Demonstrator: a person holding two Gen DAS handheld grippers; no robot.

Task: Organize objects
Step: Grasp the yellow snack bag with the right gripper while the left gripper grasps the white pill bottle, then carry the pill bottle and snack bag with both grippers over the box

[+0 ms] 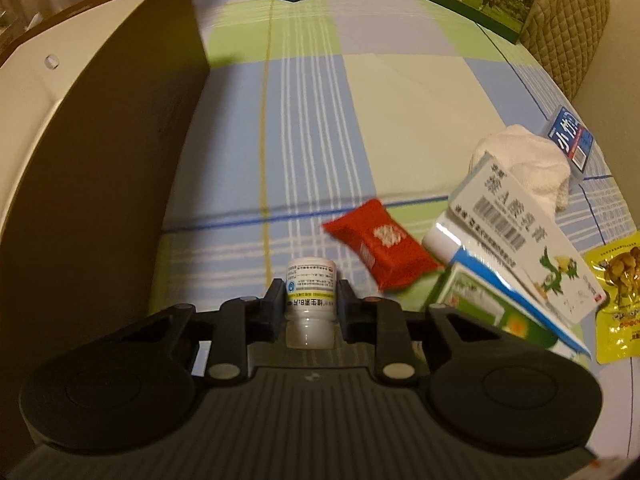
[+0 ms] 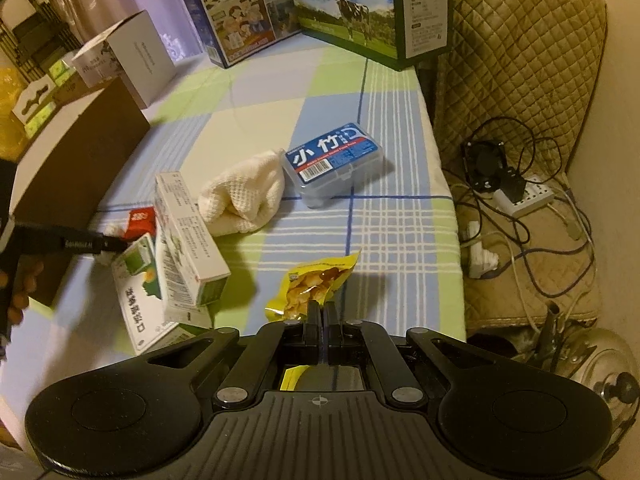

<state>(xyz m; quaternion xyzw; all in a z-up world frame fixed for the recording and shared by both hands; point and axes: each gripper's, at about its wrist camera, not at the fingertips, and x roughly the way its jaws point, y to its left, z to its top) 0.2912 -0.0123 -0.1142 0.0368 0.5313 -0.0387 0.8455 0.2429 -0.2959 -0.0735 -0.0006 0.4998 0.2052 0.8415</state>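
Two grippers are seen, each closed on a thing. Low in the left wrist view, the left gripper is clamped on a small white bottle, held across its labelled body; it is judged light, stiff and smooth, so slipping is possible. Low in the right wrist view, the right gripper is pinched shut on a yellow snack packet, judged soft. Farther up lies a folded white cloth.

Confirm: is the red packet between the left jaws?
No, the left gripper is shut on the small white bottle; the red packet lies on the cloth beyond.
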